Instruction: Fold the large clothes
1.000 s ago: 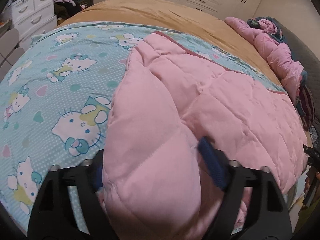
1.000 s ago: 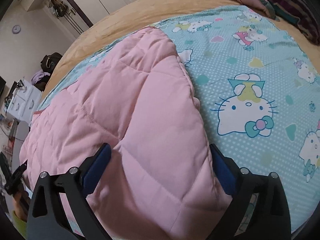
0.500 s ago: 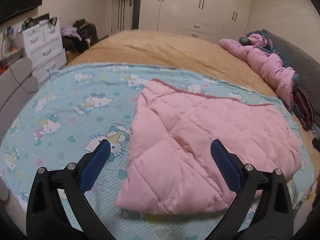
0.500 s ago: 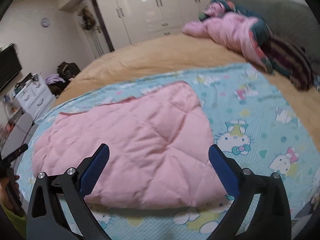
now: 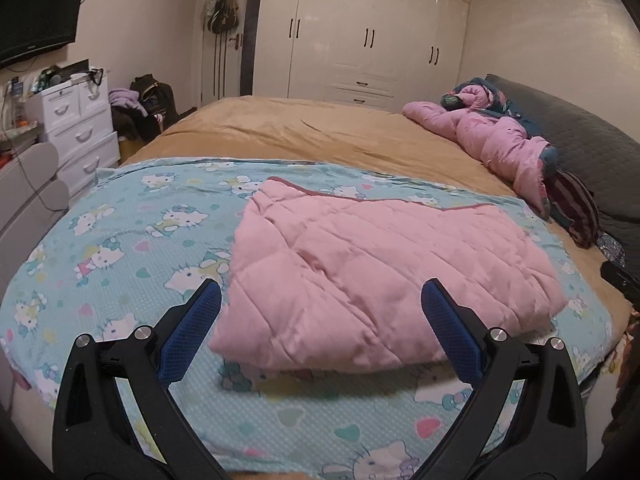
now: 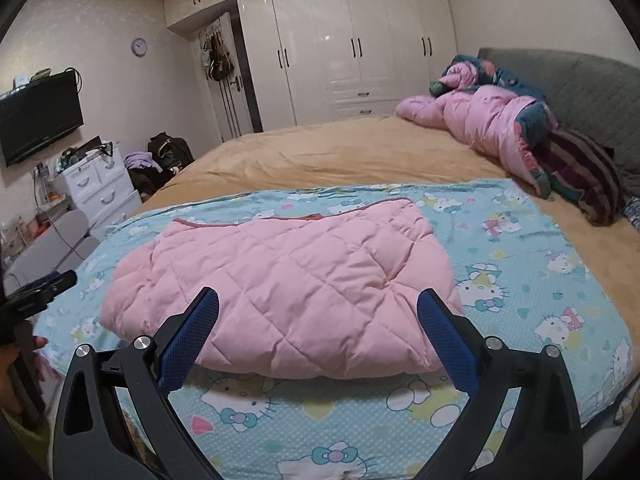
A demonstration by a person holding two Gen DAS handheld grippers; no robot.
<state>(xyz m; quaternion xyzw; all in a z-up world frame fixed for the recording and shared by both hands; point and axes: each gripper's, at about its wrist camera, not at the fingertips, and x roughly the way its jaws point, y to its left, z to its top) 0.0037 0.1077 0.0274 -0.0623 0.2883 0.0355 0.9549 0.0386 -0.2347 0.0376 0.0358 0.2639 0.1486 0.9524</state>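
One folded pink quilted garment (image 5: 372,280) lies on one cartoon-cat blanket (image 5: 120,240), spread across one bed (image 5: 320,132) under a tan cover. Two grippers hang above the near edge, the left gripper (image 5: 320,312) and the right gripper (image 6: 318,316), each with two blue-padded fingers standing wide apart and nothing between them. One heap of pink bedding (image 6: 488,120) sits against one grey headboard (image 6: 580,80). One wall clock (image 6: 139,47), one black television (image 6: 40,120) and one white chest of drawers (image 6: 100,188) line the left wall. One white wardrobe (image 6: 352,40) fills the far wall, six long door handles showing in three pairs.
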